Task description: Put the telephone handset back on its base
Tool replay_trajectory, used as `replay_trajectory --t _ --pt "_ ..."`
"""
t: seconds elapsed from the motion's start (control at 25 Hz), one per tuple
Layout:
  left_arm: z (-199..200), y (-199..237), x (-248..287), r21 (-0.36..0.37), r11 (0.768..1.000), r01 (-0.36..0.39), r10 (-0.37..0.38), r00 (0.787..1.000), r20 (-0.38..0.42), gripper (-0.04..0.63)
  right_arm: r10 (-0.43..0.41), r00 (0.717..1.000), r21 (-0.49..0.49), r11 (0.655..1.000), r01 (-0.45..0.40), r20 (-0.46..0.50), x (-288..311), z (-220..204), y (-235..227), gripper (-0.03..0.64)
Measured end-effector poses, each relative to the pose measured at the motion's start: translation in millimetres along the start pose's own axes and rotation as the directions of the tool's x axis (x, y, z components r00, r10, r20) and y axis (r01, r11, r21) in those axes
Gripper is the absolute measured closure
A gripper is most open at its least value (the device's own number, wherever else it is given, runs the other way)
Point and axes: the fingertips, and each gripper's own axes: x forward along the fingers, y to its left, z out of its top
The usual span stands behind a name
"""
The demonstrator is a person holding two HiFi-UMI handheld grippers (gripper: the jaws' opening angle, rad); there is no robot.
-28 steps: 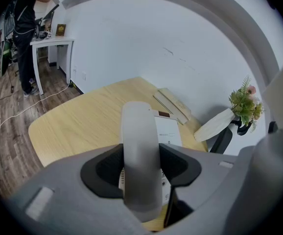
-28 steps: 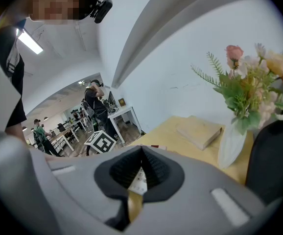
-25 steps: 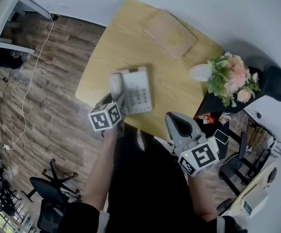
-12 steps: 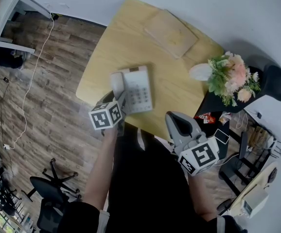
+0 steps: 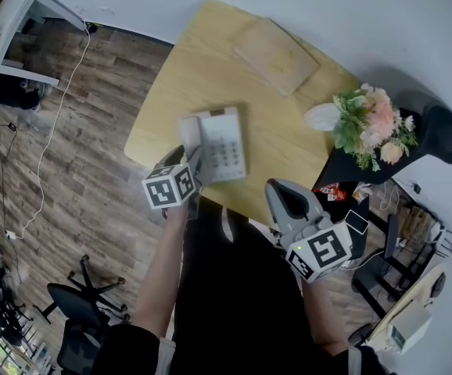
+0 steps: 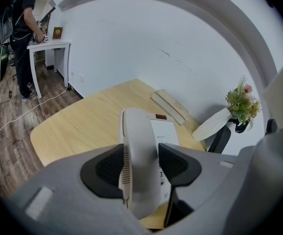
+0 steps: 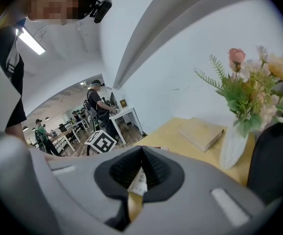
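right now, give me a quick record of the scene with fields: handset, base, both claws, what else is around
handset: off-white plastic telephone handset, over the base's left side in the head view
base: white push-button telephone base, on the light wooden table
left claw: shut on the handset
right claw: shut, nothing in it
also there: flat pale wooden board on the table; white vase of pink flowers at the table's right edge

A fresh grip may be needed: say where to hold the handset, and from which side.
Grip the handset across its narrow width, coming from its near end. It is a slim bar along the left edge of the base; the left gripper holds it so.
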Motion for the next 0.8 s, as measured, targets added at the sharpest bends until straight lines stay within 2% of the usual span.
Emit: replay_trajectory --t 0.44,0.8 --pt "-9.9 -6.4 -25.8 -0.012 1.000 -0.015 0.016 0.998 0.055 0.365 0.040 0.999 -0.044 0.998 -0.039 0.009 -17.5 -3.8 12.7 0.614" --pt "-24.5 -23.1 -66.8 -0.007 1.000 -0.021 0.022 0.992 0.125 0.383 0.080 0.997 -0.095 0.992 -0.078 0.021 -45.1 -9.5 33.1 0.615"
